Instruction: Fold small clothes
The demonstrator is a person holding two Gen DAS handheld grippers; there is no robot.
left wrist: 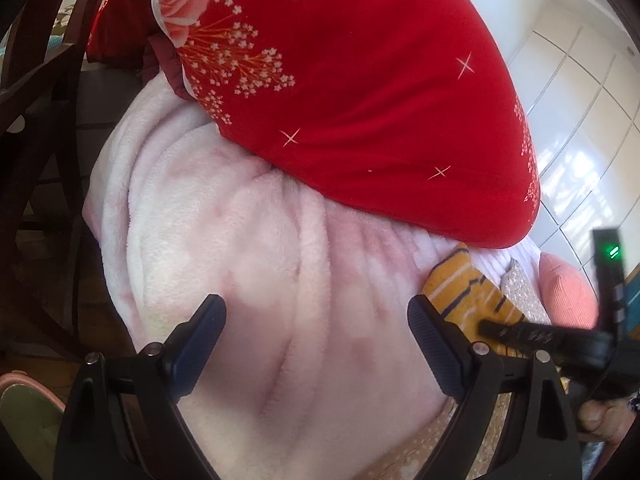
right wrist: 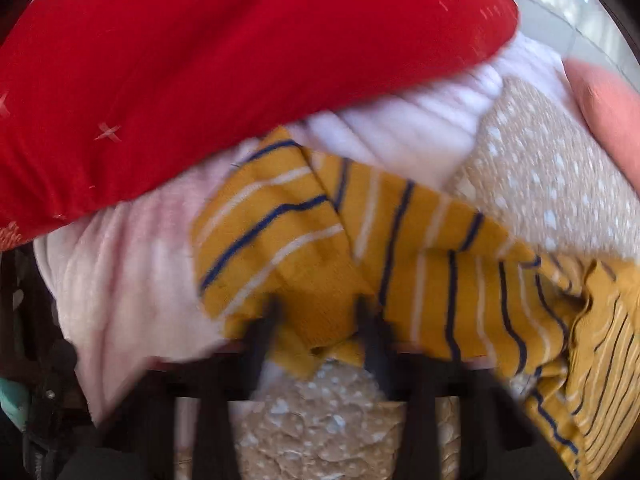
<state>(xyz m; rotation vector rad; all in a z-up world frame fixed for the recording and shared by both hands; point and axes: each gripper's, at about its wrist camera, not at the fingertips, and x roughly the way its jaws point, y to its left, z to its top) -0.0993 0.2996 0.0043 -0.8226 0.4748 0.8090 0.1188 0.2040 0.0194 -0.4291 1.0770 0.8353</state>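
Note:
A mustard-yellow garment with navy and white stripes (right wrist: 320, 240) lies crumpled on a beige dotted surface (right wrist: 320, 420), partly under a white ribbed cloth (right wrist: 400, 136). It also shows in the left wrist view (left wrist: 460, 292). My right gripper (right wrist: 318, 312) is blurred, its fingers spread around a fold of the garment's near edge. In the left wrist view it (left wrist: 504, 330) reaches over the garment. My left gripper (left wrist: 316, 312) is open and empty above a pale pink fleece blanket (left wrist: 260, 260).
A big red flowered pillow (left wrist: 360, 80) lies on the blanket and overhangs the clothes. A salmon-pink cushion (left wrist: 568, 292) sits at the right. Dark wooden chair frames (left wrist: 36, 160) stand at the left. White floor tiles (left wrist: 580, 140) lie beyond.

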